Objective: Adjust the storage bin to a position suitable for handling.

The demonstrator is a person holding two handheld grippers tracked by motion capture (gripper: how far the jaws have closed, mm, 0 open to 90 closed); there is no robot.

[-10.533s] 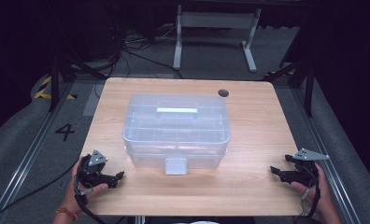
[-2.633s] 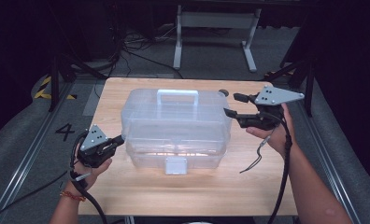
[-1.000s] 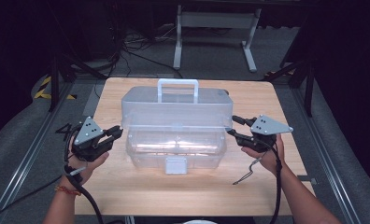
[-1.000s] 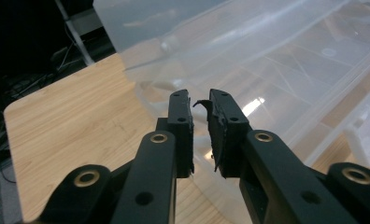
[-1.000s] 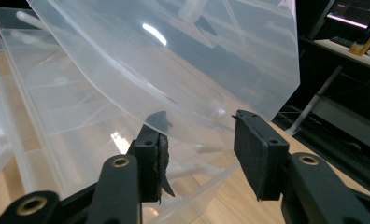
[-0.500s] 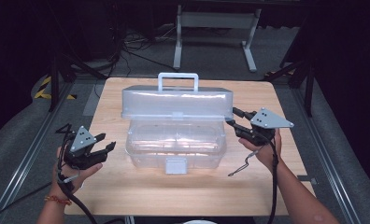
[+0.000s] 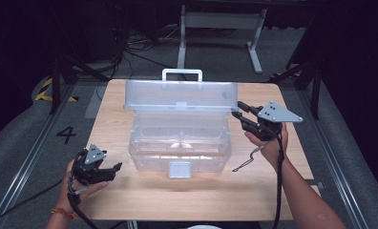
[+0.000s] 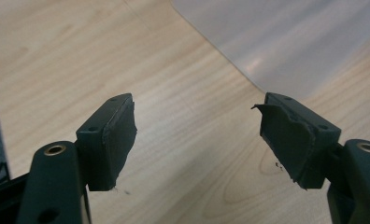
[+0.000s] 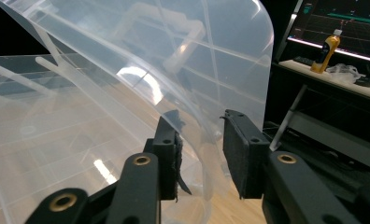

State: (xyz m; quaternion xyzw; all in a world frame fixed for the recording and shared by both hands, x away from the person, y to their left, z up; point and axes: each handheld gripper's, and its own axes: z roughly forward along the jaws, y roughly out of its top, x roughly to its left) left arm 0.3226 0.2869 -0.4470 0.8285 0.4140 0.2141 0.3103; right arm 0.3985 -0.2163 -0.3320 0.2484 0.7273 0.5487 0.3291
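The box (image 7: 180, 143) sits mid-surface (image 7: 130, 195), lid (image 7: 180, 95) raised upright. My right gripper (image 7: 238, 110) straddles the lid's right edge, jaws just closing, one pad touching. My left gripper (image 7: 114, 168) is released, jaws just widening, low beside the box.

Clear bin (image 7: 177, 143) on wooden table (image 7: 144, 200)

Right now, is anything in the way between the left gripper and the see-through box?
No, nothing visible. The left gripper sits open over the table near the box, with bare wood between. The right gripper has the raised lid edge between its jaws.
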